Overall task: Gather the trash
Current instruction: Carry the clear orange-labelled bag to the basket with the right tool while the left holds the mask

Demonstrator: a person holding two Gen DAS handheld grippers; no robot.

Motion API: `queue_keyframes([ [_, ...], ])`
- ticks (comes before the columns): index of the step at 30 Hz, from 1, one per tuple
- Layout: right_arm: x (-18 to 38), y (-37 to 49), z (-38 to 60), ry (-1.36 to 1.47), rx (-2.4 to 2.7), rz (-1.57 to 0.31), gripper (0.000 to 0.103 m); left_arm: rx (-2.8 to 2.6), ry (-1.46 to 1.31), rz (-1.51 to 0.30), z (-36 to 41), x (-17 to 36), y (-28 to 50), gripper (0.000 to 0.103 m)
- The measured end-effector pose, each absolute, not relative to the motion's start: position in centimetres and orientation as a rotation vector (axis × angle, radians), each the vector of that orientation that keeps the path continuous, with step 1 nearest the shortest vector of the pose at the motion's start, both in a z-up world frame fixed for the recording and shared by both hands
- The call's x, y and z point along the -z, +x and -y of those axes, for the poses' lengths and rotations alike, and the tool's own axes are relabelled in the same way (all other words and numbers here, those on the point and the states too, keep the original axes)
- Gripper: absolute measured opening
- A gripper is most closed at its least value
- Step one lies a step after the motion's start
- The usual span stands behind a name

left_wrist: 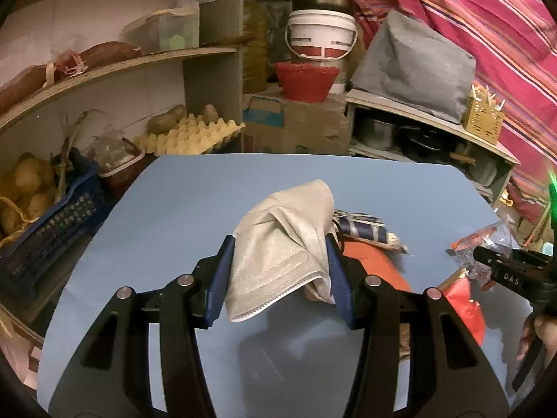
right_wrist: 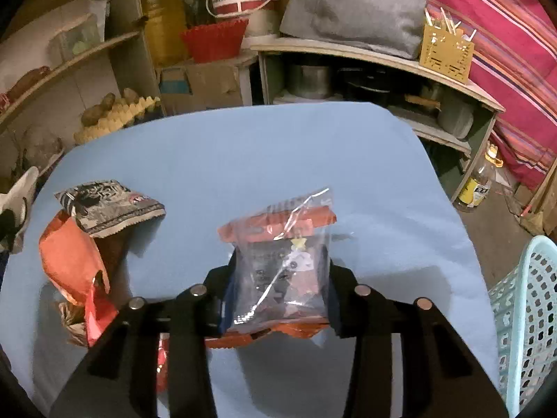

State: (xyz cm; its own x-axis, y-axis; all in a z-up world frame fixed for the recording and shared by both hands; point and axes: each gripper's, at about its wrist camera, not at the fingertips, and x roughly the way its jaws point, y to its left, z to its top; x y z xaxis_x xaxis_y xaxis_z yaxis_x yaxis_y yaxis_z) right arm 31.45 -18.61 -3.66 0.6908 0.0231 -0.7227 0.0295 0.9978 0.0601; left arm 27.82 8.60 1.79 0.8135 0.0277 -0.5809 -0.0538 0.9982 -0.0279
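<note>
My left gripper (left_wrist: 280,268) is shut on a crumpled white face mask (left_wrist: 282,240), held a little above the blue table (left_wrist: 181,209). In the right wrist view my right gripper (right_wrist: 278,289) is shut on a clear plastic wrapper with orange edges (right_wrist: 282,261), its blue pads pressing both sides. On the table to its left lie an orange torn bag (right_wrist: 71,261) and a black-and-white printed packet (right_wrist: 108,205). The same orange bag (left_wrist: 379,264) and packet (left_wrist: 362,226) show behind the mask in the left wrist view, where the right gripper (left_wrist: 487,261) appears at the far right edge.
A pale turquoise perforated basket (right_wrist: 525,313) stands at the table's right side. Wooden shelves (left_wrist: 115,66) with an egg tray (left_wrist: 188,132), a dark blue crate (left_wrist: 52,226), buckets and pots ring the table's far side. A plastic bottle (right_wrist: 477,181) stands on the floor at right.
</note>
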Motion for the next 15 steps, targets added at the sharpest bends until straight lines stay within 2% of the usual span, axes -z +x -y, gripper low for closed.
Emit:
queue_keyframes([
  [15,-1.2,25.7,26.4,0.109,0.04,-0.682,0.041,0.027,0.022,-0.556,-0.7,-4.6,24.9,0.05],
])
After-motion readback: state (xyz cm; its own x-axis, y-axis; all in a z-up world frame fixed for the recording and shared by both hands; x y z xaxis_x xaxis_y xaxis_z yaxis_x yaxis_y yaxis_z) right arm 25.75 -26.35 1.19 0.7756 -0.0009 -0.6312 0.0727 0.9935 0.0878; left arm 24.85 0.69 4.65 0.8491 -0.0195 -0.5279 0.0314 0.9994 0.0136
